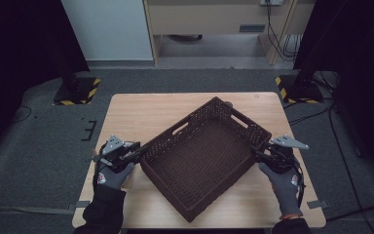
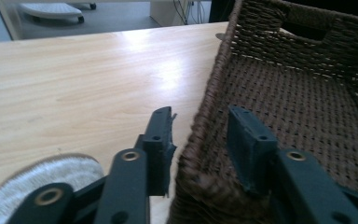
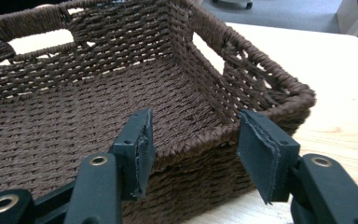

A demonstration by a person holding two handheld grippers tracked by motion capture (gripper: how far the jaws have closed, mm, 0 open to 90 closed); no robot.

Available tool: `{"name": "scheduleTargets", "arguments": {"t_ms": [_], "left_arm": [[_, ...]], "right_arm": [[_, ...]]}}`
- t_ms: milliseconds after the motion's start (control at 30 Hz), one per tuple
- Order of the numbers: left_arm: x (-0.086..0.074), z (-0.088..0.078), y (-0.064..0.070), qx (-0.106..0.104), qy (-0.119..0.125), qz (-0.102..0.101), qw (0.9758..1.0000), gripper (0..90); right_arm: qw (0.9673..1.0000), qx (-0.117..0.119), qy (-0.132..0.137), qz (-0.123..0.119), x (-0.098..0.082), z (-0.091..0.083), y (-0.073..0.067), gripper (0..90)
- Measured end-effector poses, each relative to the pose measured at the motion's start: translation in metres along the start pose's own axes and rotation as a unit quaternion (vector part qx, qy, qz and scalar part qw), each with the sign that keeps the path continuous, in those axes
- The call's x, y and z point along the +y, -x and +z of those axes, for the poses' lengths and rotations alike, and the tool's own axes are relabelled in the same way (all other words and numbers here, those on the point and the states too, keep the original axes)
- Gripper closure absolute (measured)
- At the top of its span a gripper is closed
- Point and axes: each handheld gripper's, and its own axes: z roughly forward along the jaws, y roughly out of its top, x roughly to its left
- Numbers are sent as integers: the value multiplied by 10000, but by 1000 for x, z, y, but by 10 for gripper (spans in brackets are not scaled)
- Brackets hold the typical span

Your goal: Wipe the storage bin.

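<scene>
A dark brown woven basket sat empty on a pale wooden surface, turned diagonally, near the front edge. It was rectangular, shallow, of coarse ribbed wicker, with a slot handle cut into each short wall.

2 gloved hands each held a black claw at opposite corners. The left claw straddled the basket's rim, 1 jaw outside and 1 inside the wall, with gaps visible at both pads, so it was apart and not pressing. The right claw stood wide apart over the rim at the other corner, 1 jaw above the floor of the basket and 1 outside, touching nothing.

The step appeared to be taking hold of the basket at both sides. Next, both claws would need to close firmly on the thick, springy rim before any lift or slide, keeping the pull even.

A round white fuzzy object lay beside the left claw.
</scene>
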Motion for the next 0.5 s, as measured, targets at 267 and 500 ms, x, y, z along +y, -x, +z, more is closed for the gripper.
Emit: {"name": "scheduleTargets", "arguments": {"t_ms": [267, 500], "left_arm": [[-4, 3, 6, -157, -208, 176, 9995, 697], [-12, -2, 16, -159, -103, 150, 9997, 711]], "right_arm": [[9995, -250, 68, -175, 6, 15, 1, 469], [9996, -98, 231, -162, 6, 4, -5, 446]]}}
